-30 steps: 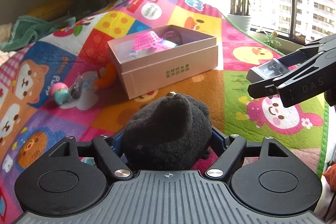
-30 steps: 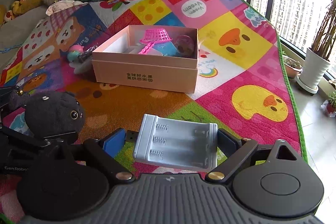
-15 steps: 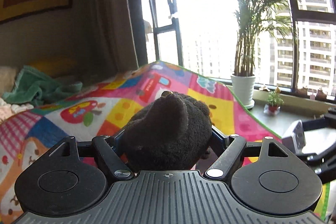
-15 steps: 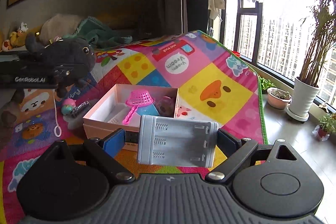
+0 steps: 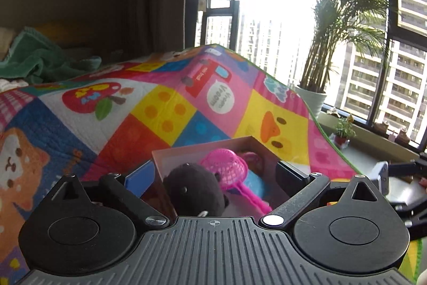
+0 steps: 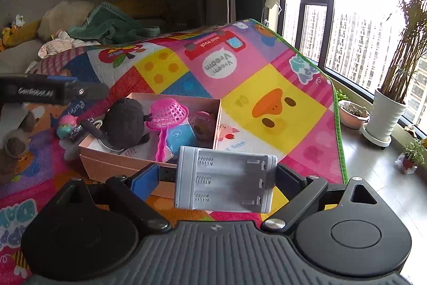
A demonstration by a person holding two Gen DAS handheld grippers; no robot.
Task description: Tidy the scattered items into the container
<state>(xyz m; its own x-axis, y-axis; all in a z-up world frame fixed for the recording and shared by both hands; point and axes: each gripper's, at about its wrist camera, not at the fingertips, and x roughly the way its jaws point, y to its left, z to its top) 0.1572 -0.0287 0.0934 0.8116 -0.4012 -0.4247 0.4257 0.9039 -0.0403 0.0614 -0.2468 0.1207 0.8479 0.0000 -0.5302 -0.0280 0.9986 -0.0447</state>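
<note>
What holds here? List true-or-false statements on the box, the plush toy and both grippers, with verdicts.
1. The black plush toy lies inside the pink cardboard box. True.
2. The right gripper is empty. False: it is shut on the grey plastic battery holder.
3. The left gripper clamps the plush toy. False: its jaws stand open, clear of the toy.
4. A pink plastic strainer lies in the box beside the plush toy. True.
5. A small pink-and-teal toy sits outside the box. True.
</note>
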